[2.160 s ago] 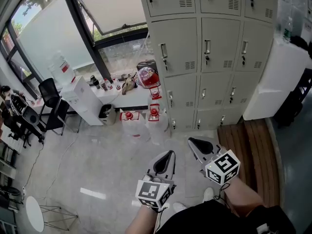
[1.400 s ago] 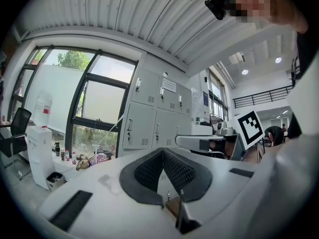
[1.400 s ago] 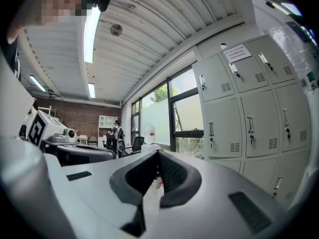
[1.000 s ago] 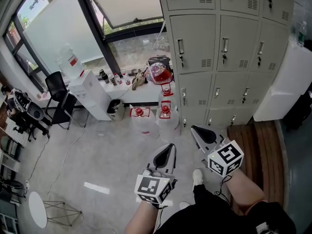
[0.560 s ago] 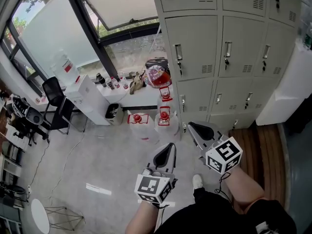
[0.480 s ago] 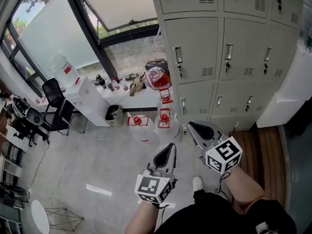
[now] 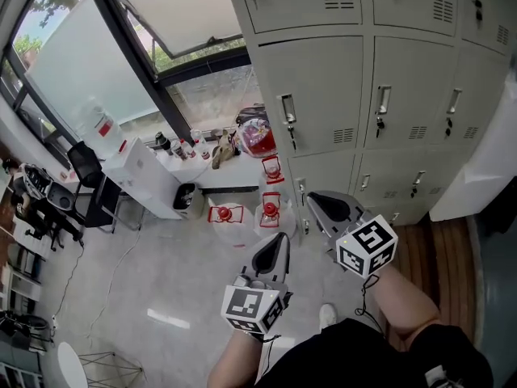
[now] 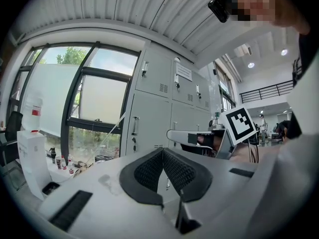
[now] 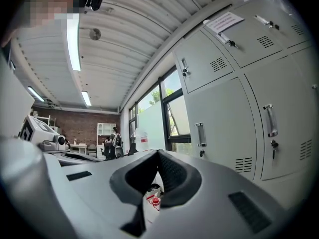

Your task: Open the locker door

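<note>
Grey metal lockers [image 7: 347, 79] fill the upper right part of the head view, in rows of doors that are all closed. The locker door [image 7: 323, 95] at the left end of the middle row is shut too, and its upright handle [image 7: 287, 121] with a small lock below sits near the door's left edge. Left of the lockers there is a big window [image 7: 105, 47] with dark frames. Under it the pale glossy floor [image 7: 153, 273] spreads to the lower left, and a strip of wooden boards [image 7: 440, 241] lies at the right. A white cabinet [image 7: 141, 176] stands below the window, with small bottles on the low shelf beside it. Two clear water jugs [image 7: 230, 217] with red caps stand on the floor just beside the bottom lockers.

Both grippers are held in the air in front of the person, apart from the lockers and touching nothing. The right gripper [image 7: 311, 196] points up and left, and in the head view its tip shows before the lower row of doors, below the handle. In the right gripper view its jaws are closed together at the tip, with nothing between them. The left gripper [image 7: 282, 237] is lower and more to the left, over the floor; its jaws also meet at the tip and hold nothing
</note>
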Demonstrator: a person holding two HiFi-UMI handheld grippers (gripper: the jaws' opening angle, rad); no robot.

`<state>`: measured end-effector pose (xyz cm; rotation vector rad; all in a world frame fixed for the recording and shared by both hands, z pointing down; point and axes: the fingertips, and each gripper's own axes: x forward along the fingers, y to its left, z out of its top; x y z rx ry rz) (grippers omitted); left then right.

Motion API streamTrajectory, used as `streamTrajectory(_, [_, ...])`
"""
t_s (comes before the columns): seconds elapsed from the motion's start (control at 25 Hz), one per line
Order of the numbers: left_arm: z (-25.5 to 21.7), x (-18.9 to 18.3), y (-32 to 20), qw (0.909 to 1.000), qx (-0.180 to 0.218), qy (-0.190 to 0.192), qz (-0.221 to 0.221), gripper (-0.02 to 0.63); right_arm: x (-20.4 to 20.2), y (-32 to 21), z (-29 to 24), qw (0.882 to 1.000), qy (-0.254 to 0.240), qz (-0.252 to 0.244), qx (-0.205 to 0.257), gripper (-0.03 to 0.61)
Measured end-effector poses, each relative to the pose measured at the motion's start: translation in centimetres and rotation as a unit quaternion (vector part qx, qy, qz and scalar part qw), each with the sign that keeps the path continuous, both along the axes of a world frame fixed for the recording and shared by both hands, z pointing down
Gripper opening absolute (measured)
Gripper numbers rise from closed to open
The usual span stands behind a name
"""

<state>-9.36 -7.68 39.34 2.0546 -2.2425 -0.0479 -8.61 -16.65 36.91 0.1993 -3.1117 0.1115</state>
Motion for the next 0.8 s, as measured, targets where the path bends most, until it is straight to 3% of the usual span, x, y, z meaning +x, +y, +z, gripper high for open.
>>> streamTrajectory(0.8, [-1.0, -4.2, -9.6, 0.9999, 0.007, -0.013, -0.002, 0.017, -6.2, -9.1, -0.3, 1.0, -0.007, -0.004, -0.013, 0.054])
